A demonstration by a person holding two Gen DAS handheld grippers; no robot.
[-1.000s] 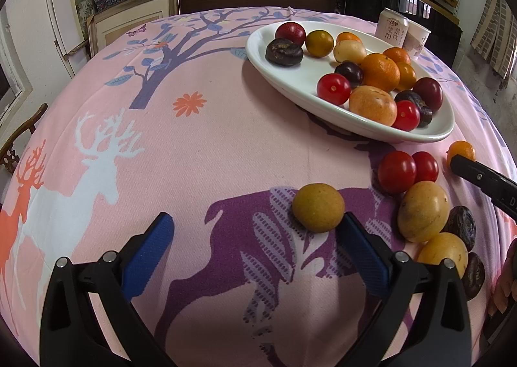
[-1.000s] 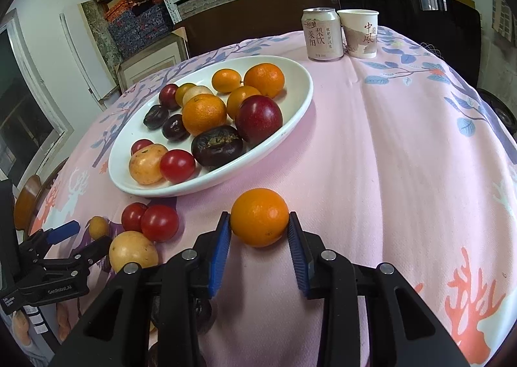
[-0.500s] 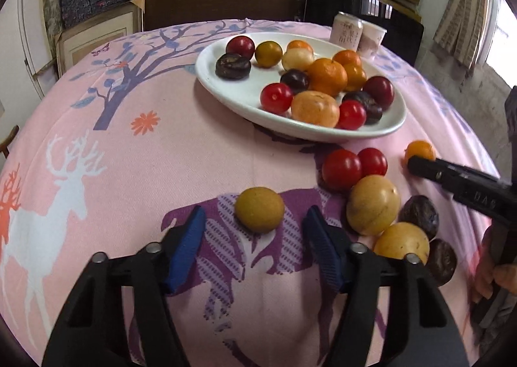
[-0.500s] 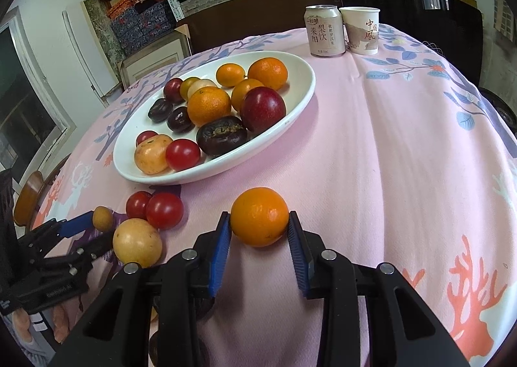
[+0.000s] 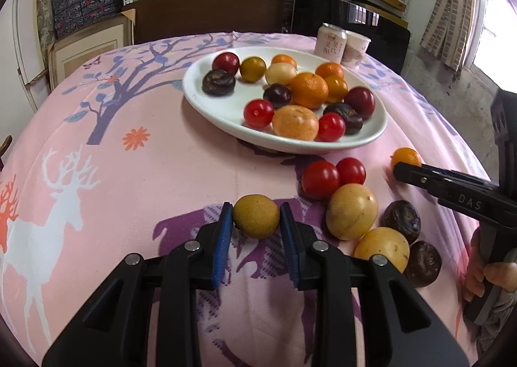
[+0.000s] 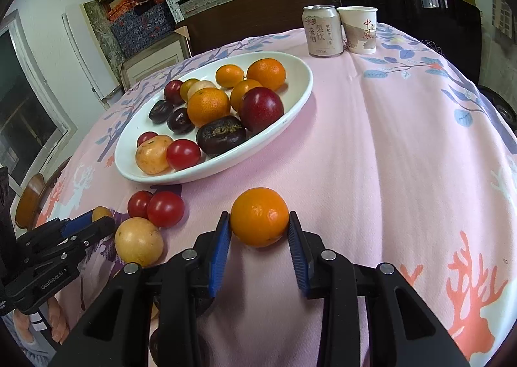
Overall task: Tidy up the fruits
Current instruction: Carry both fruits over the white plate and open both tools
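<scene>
Now both hand-held grippers are clamping fruit: left hand-held gripper [image 5: 256, 217], jaws just closing, on the yellow-green fruit [image 5: 256, 216]; right hand-held gripper [image 6: 259, 227] on the orange [image 6: 259, 216]; the white dish [image 6: 290, 110] is lying ahead, nearer the right.

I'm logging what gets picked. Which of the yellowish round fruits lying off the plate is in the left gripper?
The smallest, olive-yellow fruit, clamped between the left gripper pads, apart from the two larger pale yellow fruits beside the dark ones.

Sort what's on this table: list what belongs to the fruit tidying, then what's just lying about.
Job: white plate; loose tomatoes; yellow-green fruit in left gripper; orange in right gripper.
Lying about: drink can; paper cup.
</scene>
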